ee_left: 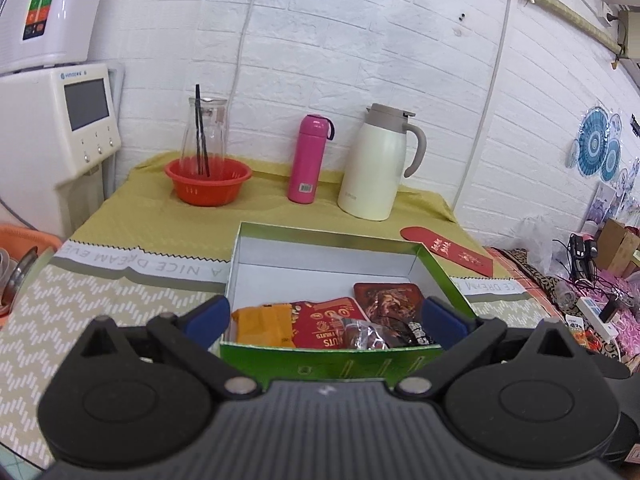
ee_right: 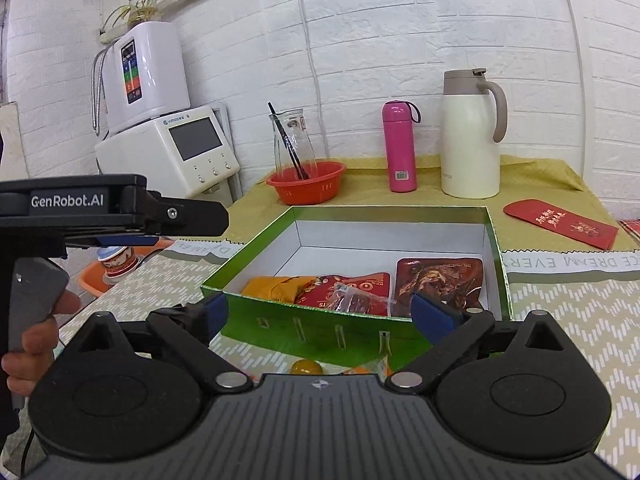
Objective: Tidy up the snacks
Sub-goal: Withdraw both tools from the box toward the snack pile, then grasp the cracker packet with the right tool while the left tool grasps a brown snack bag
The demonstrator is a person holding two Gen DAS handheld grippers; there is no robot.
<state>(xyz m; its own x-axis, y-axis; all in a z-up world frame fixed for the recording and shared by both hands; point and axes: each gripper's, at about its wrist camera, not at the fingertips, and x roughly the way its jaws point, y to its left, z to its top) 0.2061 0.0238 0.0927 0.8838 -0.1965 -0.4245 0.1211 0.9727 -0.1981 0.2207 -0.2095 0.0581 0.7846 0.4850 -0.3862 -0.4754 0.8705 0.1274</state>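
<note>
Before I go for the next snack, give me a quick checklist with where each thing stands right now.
1. Left gripper open and empty: ok.
2. Right gripper open and empty: ok.
3. Green box upright, top open: ok.
4. Free room in the box behind the packets: ok.
5. Loose snacks to fetch: a yellow round item lies on the table before the box; what it is, cannot tell.
6. Pink bottle and white jug clear of the box: ok.

Each black plastic tool has blue fingertip pads, silver pivot screws and a ribbed body; one reads "GenRobot.AI".
</note>
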